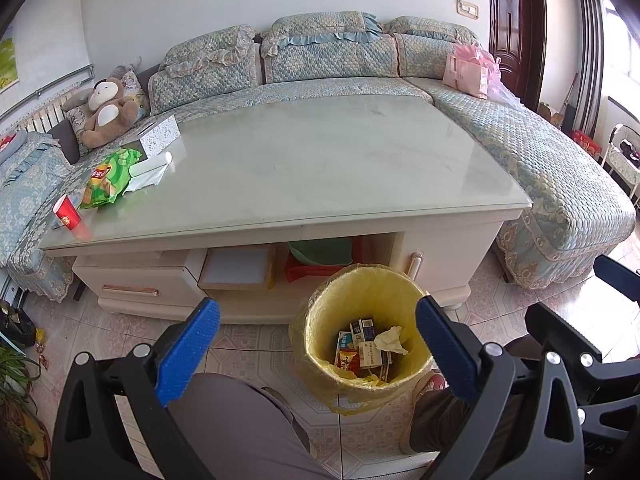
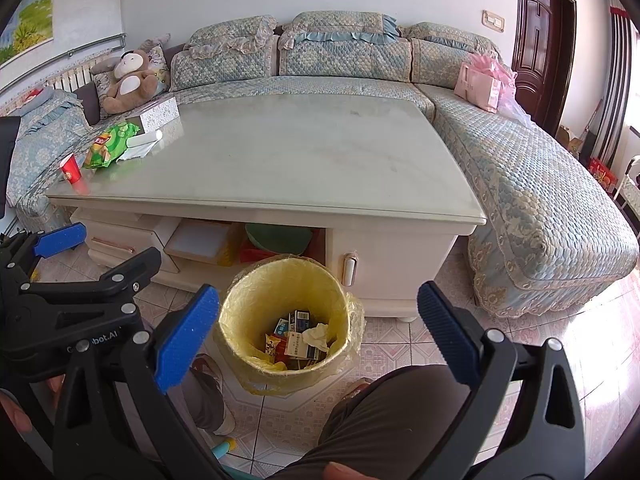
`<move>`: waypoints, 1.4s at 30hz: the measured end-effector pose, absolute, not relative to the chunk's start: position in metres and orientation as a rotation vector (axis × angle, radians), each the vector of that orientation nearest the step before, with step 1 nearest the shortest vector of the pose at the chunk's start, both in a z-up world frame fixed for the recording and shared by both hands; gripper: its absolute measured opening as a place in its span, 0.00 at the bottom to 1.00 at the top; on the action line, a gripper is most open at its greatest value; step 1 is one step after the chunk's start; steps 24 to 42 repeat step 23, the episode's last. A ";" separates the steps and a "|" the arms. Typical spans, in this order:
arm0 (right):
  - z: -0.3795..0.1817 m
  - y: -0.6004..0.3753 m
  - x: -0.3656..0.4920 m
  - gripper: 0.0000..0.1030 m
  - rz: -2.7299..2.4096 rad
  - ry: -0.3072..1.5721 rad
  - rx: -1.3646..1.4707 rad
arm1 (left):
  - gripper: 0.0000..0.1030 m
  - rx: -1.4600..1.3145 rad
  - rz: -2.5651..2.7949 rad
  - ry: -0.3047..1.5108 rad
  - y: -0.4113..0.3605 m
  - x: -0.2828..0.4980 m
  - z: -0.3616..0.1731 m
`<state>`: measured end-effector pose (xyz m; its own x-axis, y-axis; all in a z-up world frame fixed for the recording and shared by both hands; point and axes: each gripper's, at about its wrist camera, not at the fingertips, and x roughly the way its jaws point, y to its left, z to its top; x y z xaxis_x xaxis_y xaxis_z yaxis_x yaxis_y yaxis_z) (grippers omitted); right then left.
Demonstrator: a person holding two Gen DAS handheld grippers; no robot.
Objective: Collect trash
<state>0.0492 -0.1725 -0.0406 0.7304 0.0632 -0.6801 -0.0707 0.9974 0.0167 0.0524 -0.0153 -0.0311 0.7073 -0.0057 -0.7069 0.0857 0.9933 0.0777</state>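
Note:
A bin lined with a yellow bag [image 1: 320, 356] [image 2: 240, 308] stands on the floor before the coffee table [image 1: 320, 168] [image 2: 300, 168]. It holds small cartons and a crumpled tissue [image 1: 390, 339] [image 2: 317, 334]. On the table's far left lie a green chip bag [image 1: 108, 178] [image 2: 110, 146], a red paper cup [image 1: 67, 213] [image 2: 71, 168], a white paper roll [image 1: 150, 166] [image 2: 144, 140] and a tissue box [image 1: 159, 135] [image 2: 158, 115]. My left gripper [image 1: 318, 350] is open and empty above the bin. My right gripper [image 2: 319, 344] is open and empty beside it.
A blue-patterned corner sofa [image 1: 540, 168] [image 2: 540, 184] wraps the table's far and right sides, with a teddy bear [image 1: 108, 110] and a pink bag [image 1: 470, 72] on it. The person's knees sit below both grippers. Tiled floor lies to the right.

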 end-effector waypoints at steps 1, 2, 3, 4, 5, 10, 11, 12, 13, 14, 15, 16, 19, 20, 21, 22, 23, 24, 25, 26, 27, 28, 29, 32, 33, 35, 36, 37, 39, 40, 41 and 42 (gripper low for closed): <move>-0.041 -0.172 0.049 0.94 0.074 0.748 -0.008 | 0.93 0.104 -0.052 0.786 -0.016 0.052 -0.032; -0.041 -0.173 0.049 0.94 0.075 0.749 -0.009 | 0.93 0.102 -0.054 0.788 -0.015 0.052 -0.033; -0.041 -0.173 0.049 0.94 0.074 0.749 -0.010 | 0.93 0.102 -0.053 0.791 -0.015 0.052 -0.033; -0.041 -0.174 0.049 0.94 0.075 0.748 -0.011 | 0.93 0.100 -0.053 0.791 -0.015 0.053 -0.034; -0.041 -0.174 0.049 0.94 0.074 0.750 -0.011 | 0.93 0.101 -0.053 0.789 -0.015 0.053 -0.034; -0.042 -0.174 0.049 0.94 0.073 0.751 -0.013 | 0.93 0.121 -0.043 0.774 -0.018 0.051 -0.033; -0.041 -0.175 0.048 0.94 0.074 0.750 -0.013 | 0.93 0.122 -0.043 0.770 -0.018 0.051 -0.033; -0.041 -0.176 0.048 0.94 0.075 0.750 -0.013 | 0.93 0.122 -0.043 0.769 -0.018 0.051 -0.033; -0.042 -0.175 0.048 0.94 0.073 0.751 -0.013 | 0.93 0.122 -0.043 0.768 -0.018 0.051 -0.033; -0.042 -0.175 0.048 0.94 0.073 0.749 -0.014 | 0.93 0.121 -0.044 0.769 -0.018 0.051 -0.032; -0.041 -0.175 0.048 0.94 0.073 0.749 -0.012 | 0.93 0.118 -0.047 0.773 -0.018 0.052 -0.032; -0.042 -0.176 0.048 0.94 0.075 0.750 -0.012 | 0.93 0.115 -0.050 0.777 -0.017 0.052 -0.032; -0.042 -0.176 0.048 0.94 0.075 0.750 -0.014 | 0.93 0.109 -0.052 0.783 -0.017 0.053 -0.032; -0.042 -0.176 0.048 0.94 0.075 0.749 -0.014 | 0.93 0.108 -0.053 0.784 -0.018 0.053 -0.032; -0.042 -0.176 0.048 0.94 0.074 0.749 -0.013 | 0.93 0.106 -0.053 0.785 -0.017 0.053 -0.032; -0.042 -0.176 0.048 0.94 0.074 0.749 -0.014 | 0.93 0.104 -0.052 0.786 -0.018 0.053 -0.032; -0.042 -0.176 0.048 0.94 0.074 0.749 -0.015 | 0.93 0.103 -0.053 0.789 -0.018 0.053 -0.032; -0.042 -0.176 0.048 0.94 0.074 0.749 -0.015 | 0.93 0.103 -0.053 0.789 -0.018 0.053 -0.032; -0.042 -0.176 0.048 0.94 0.074 0.749 -0.015 | 0.93 0.103 -0.053 0.789 -0.018 0.053 -0.032; -0.042 -0.176 0.048 0.94 0.074 0.749 -0.015 | 0.93 0.103 -0.053 0.789 -0.018 0.053 -0.032; -0.042 -0.176 0.048 0.94 0.074 0.749 -0.015 | 0.93 0.103 -0.053 0.789 -0.018 0.053 -0.032; -0.042 -0.176 0.048 0.94 0.074 0.749 -0.015 | 0.93 0.103 -0.053 0.789 -0.018 0.053 -0.032; -0.042 -0.176 0.048 0.94 0.074 0.749 -0.015 | 0.93 0.103 -0.053 0.789 -0.018 0.053 -0.032; -0.042 -0.176 0.048 0.94 0.074 0.749 -0.015 | 0.93 0.103 -0.053 0.789 -0.018 0.053 -0.032; -0.042 -0.176 0.048 0.94 0.074 0.749 -0.015 | 0.93 0.103 -0.053 0.789 -0.018 0.053 -0.032; -0.042 -0.176 0.048 0.94 0.074 0.749 -0.015 | 0.93 0.103 -0.053 0.789 -0.018 0.053 -0.032; -0.042 -0.176 0.048 0.94 0.074 0.749 -0.015 | 0.93 0.103 -0.053 0.789 -0.018 0.053 -0.032; -0.042 -0.176 0.048 0.94 0.074 0.749 -0.015 | 0.93 0.103 -0.053 0.789 -0.018 0.053 -0.032; -0.042 -0.176 0.048 0.94 0.074 0.749 -0.015 | 0.93 0.103 -0.053 0.789 -0.018 0.053 -0.032; -0.042 -0.176 0.048 0.94 0.074 0.749 -0.015 | 0.93 0.103 -0.053 0.789 -0.018 0.053 -0.032; -0.042 -0.176 0.048 0.94 0.074 0.749 -0.015 | 0.93 0.103 -0.053 0.789 -0.018 0.053 -0.032; -0.042 -0.176 0.048 0.94 0.074 0.749 -0.015 | 0.93 0.103 -0.053 0.789 -0.018 0.053 -0.032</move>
